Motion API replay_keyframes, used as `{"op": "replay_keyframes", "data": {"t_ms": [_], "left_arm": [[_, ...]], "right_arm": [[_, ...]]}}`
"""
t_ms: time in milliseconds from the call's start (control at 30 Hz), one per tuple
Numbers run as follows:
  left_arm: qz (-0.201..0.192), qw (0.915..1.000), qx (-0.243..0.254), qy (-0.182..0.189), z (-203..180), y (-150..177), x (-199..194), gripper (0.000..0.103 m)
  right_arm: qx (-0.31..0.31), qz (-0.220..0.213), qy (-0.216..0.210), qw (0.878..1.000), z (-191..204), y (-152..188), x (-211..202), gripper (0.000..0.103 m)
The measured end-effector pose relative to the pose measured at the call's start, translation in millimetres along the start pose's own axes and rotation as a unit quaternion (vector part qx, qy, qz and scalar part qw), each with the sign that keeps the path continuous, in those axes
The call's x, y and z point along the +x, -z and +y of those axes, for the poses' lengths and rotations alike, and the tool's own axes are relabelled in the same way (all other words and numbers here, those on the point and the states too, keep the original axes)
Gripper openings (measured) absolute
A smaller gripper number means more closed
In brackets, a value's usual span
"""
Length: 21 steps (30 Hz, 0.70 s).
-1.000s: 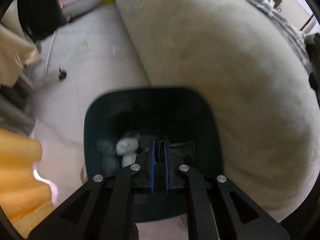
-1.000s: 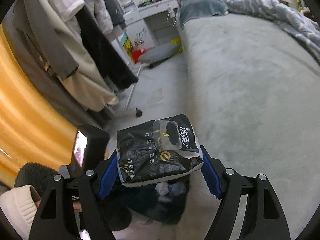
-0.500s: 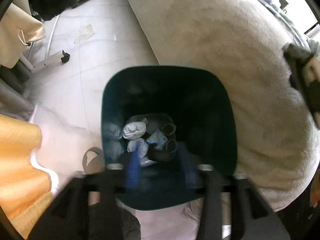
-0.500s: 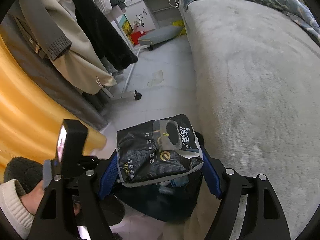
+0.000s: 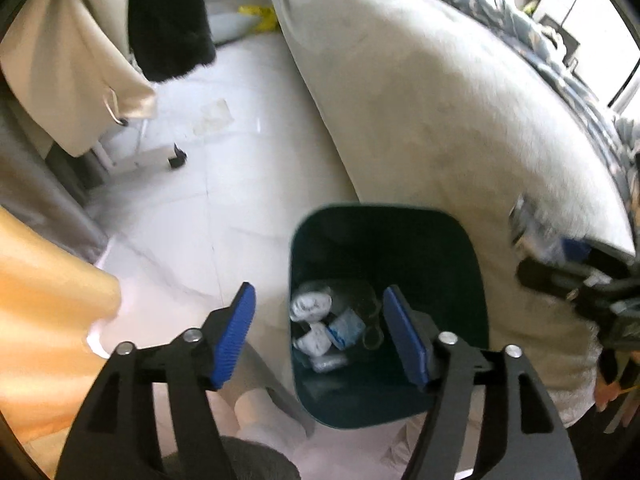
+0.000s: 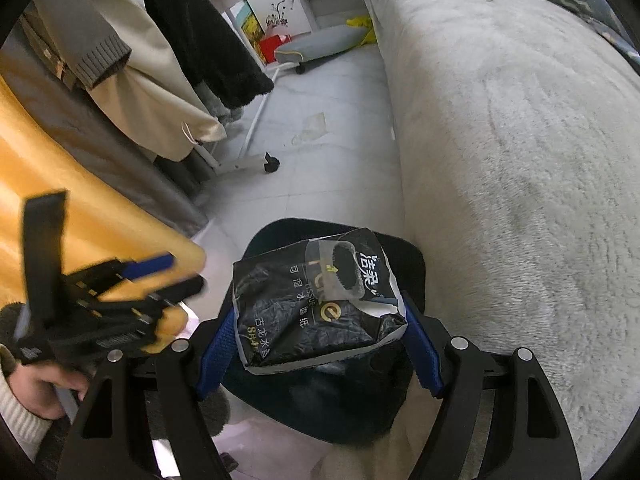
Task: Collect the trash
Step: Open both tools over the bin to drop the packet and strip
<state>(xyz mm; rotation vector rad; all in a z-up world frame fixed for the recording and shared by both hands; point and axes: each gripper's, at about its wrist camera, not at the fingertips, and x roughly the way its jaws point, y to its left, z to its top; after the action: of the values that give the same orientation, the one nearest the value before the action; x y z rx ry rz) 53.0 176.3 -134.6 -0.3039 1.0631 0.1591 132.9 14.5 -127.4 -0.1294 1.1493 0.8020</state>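
Note:
A dark teal trash bin [image 5: 472, 280] stands on the floor against the bed; crumpled tissues and wrappers [image 5: 320, 320] lie in its bottom. My left gripper [image 5: 320, 332] is open and empty, held above the bin's left side. My right gripper [image 6: 320, 340] is shut on a black tissue pack [image 6: 312, 312] and holds it right above the bin [image 6: 360, 412]. The left gripper also shows blurred at the left of the right wrist view [image 6: 120, 280]. The right gripper shows blurred at the right edge of the left wrist view [image 5: 568, 264].
A grey plush bed [image 6: 520, 160] fills the right side. Hanging coats [image 6: 160, 60] on a wheeled rack [image 6: 248, 164] and a yellow curtain [image 6: 60, 180] line the left. White tiled floor [image 5: 224, 184] lies between. A paper scrap [image 6: 310, 130] lies on the floor.
My left gripper has opened and pulled up and left, away from the bin's inside. My right gripper has carried the tissue pack over the bin's mouth.

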Motion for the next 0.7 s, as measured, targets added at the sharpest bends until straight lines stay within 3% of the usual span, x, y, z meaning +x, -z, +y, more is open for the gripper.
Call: {"op": "replay_keyframes", "data": {"t_ms": [233,433,500,700], "left_arm": [[-0.046,0.9987,-0.006,0.020,0,-3,-27,0.086],[-0.064,0.9960,-0.035,0.052,5,-5,-48,0.088],[-0.073,0.9946,-0.050,0.053,3,-5,-59,0.097],[-0.121,0.9906,-0.039,0.050,-14,2,-100,0.097]], "right_arm": [[-0.026,0.034,0.008,0.999,12,8,21,0.077],[-0.050,0.066,0.027,0.996,20,15,34,0.080],[-0.054,0.067,0.028,0.996,22,17,33,0.084],[-0.062,0.038,0.029,0.997,31,20,5,0.098]]}}
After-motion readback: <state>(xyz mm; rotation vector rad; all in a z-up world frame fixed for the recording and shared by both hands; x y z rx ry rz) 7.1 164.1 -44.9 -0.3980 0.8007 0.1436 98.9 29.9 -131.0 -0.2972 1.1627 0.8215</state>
